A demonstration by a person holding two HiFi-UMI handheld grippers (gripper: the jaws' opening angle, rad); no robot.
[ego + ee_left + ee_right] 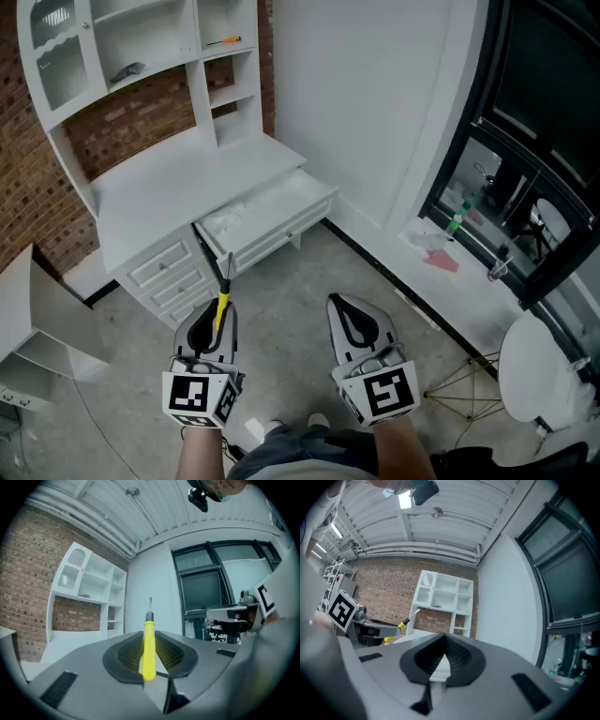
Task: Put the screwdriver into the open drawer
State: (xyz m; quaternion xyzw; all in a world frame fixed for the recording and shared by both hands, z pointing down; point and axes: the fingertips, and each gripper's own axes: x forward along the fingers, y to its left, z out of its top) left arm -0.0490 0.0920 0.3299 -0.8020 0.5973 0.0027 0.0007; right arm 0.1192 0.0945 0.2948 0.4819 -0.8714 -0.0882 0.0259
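A yellow-handled screwdriver [223,298] with a black collar and thin metal shaft sticks out forward from my left gripper [214,328], which is shut on its handle. Its tip points toward the open drawer [281,239] of the white desk and stops short of the drawer front. In the left gripper view the handle [148,651] stands upright between the dark pads [126,653]. Held level beside it on the right, my right gripper [356,323] has its jaws together and nothing between them. The right gripper view shows the screwdriver [404,622] off to its left.
The white desk [178,178] carries a hutch of shelves against a brick wall; another small screwdriver [223,41] lies on an upper shelf. White stuff lies inside the drawer. A grey box [37,319] stands at left, a white stool [539,366] and windows at right.
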